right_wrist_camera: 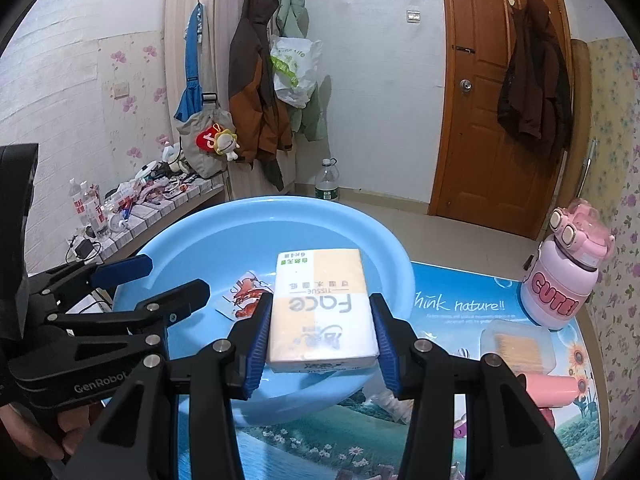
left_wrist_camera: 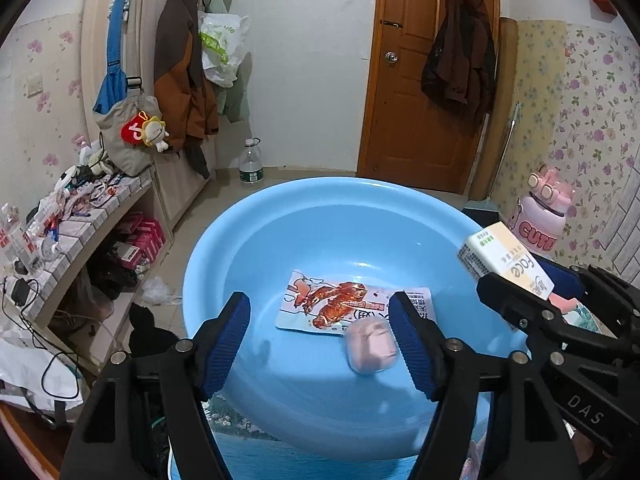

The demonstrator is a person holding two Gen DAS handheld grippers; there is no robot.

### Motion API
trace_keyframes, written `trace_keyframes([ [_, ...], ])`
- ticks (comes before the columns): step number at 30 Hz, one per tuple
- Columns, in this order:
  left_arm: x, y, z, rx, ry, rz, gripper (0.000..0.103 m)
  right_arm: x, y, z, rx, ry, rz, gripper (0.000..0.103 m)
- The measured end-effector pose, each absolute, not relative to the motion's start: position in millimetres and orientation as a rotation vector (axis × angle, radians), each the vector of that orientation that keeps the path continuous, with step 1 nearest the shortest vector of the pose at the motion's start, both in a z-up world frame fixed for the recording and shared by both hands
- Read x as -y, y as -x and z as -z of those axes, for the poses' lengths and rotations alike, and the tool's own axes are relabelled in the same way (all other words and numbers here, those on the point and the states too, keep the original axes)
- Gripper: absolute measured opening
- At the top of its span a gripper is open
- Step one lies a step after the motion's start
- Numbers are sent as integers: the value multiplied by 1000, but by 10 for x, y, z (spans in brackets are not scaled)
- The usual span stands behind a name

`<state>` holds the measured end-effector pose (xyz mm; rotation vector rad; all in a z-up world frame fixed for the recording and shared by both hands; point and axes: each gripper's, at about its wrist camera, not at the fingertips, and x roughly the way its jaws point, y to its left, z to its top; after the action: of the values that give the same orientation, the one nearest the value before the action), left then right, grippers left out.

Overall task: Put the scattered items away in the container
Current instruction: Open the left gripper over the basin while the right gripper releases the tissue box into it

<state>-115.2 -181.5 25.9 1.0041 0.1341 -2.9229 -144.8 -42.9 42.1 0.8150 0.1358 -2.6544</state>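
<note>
A light blue basin [left_wrist_camera: 280, 216] stands on the table; it also shows in the right wrist view [right_wrist_camera: 192, 240]. In it lie a snack packet [left_wrist_camera: 340, 304] with a red picture and a small pink case [left_wrist_camera: 370, 346], blurred. My left gripper [left_wrist_camera: 320, 332] is open above the basin, with nothing between its fingers. My right gripper [right_wrist_camera: 320, 336] is shut on a white and yellow tissue pack [right_wrist_camera: 320, 308] and holds it over the basin's near rim. The pack and right gripper also show in the left wrist view [left_wrist_camera: 504, 256] at the basin's right edge.
A pink "CUTE" bottle [right_wrist_camera: 564, 276] stands on the table at right. A clear box of cotton swabs [right_wrist_camera: 516, 346] and a pink tube [right_wrist_camera: 552, 390] lie next to it. A cluttered shelf [left_wrist_camera: 80, 216] runs along the left wall. A wooden door [right_wrist_camera: 500, 92] is behind.
</note>
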Motion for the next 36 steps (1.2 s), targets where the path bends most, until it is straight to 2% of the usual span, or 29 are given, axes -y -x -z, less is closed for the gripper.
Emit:
trace_keyframes([
  [23,1940,1100,-229,-160,-995,2911,70,666,1479,-256,-193,-869,2606,48],
  [29,1986,1067,-275,-145,-968,2904,82,708,1539,-213,-194,-887,2601,48],
  [36,2135,1035,-232,-183,-968,2866,85,790,1553,-158,-198,-908,2568,48],
])
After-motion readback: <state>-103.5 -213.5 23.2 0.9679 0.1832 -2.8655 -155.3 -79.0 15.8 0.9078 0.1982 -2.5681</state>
